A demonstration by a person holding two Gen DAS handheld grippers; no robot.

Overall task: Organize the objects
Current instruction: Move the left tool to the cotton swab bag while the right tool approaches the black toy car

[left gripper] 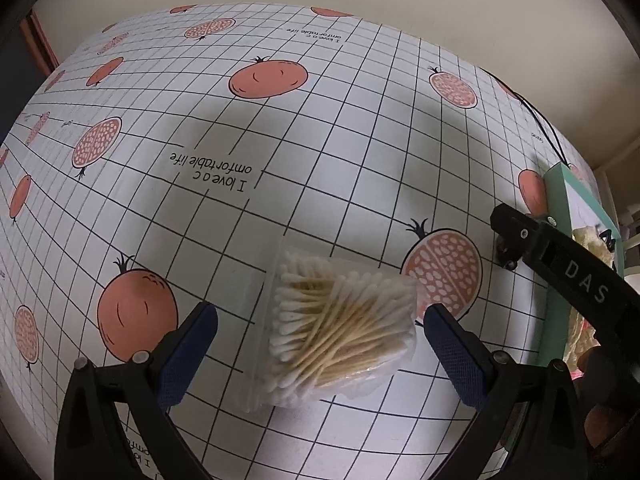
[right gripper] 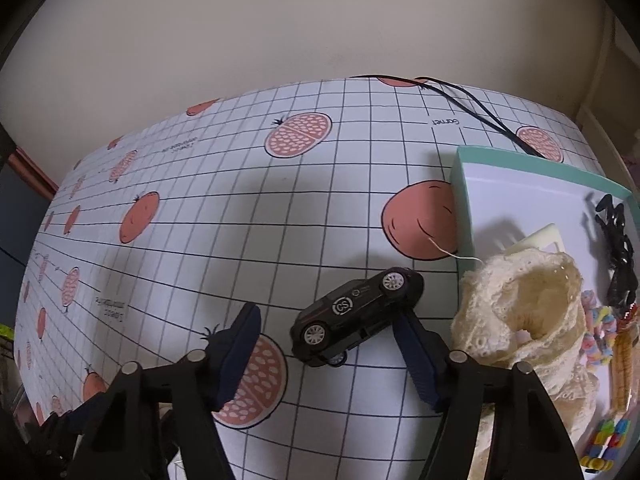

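A clear bag of cotton swabs (left gripper: pixel 340 328) lies on the gridded tablecloth, right between the spread fingers of my open left gripper (left gripper: pixel 320 316), touching neither pad. In the right wrist view a black toy car (right gripper: pixel 356 314) lies tipped on its side on the cloth. My right gripper (right gripper: pixel 326 320) stands open around it, the right finger (right gripper: pixel 416 356) close against the car's rear, the left finger (right gripper: pixel 240 344) well apart. A mint-green box (right gripper: pixel 464 200) sits just right of the car and holds a cream lace cloth (right gripper: pixel 520 312).
The box (left gripper: pixel 556 280) also holds a black hair clip (right gripper: pixel 616 248), pastel beads (right gripper: pixel 598 332) and coloured blocks (right gripper: pixel 608 440). The other gripper (left gripper: pixel 560 260) shows at the right of the left wrist view. A black cable (right gripper: pixel 472 104) runs over the far table edge by the wall.
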